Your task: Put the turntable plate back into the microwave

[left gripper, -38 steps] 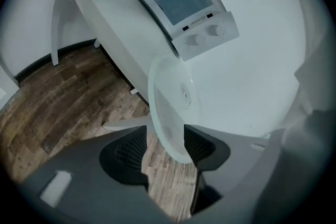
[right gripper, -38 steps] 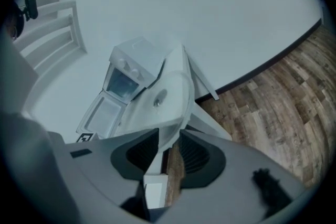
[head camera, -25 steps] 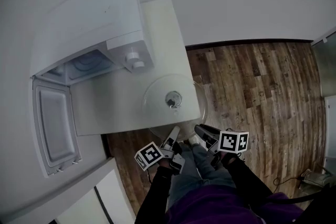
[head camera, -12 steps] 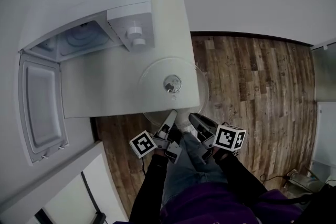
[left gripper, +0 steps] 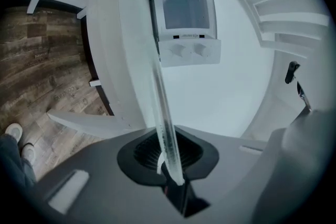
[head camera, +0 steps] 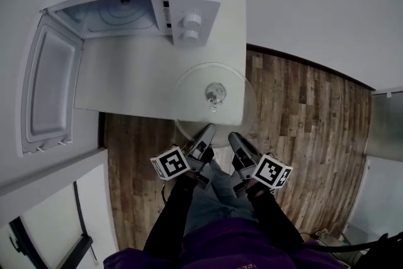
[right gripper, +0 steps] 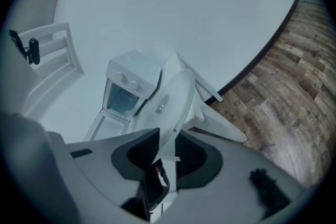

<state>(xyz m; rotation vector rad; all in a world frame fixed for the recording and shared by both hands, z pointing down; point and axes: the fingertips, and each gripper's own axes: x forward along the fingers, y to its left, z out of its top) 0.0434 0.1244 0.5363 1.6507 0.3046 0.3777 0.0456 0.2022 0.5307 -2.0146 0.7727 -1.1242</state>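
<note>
The clear glass turntable plate (head camera: 214, 101) lies on the near right corner of the white table (head camera: 126, 85), with its rim past the table's edge. My left gripper (head camera: 206, 135) has the plate's near rim (left gripper: 160, 102) between its jaws, which are closing and pressing on it. My right gripper (head camera: 234, 140) is beside it on the right. Its jaws are also closing, with the plate's rim (right gripper: 170, 97) between them and gaps on both sides. The white microwave (head camera: 189, 16) stands at the back of the table. Its door (head camera: 47, 88) is swung open to the left and the cavity (head camera: 113, 16) shows.
Brown wood floor (head camera: 296, 135) lies right of the table and below it. My legs (head camera: 208, 211) stand just in front of the table's near edge. A white wall runs behind the microwave. A white slatted rack (left gripper: 283, 13) shows at the right in the left gripper view.
The left gripper's jaws have closed onto the plate's near rim. The right gripper has stayed at the rim. The head view has swung, so the microwave now sits higher and more central.
</note>
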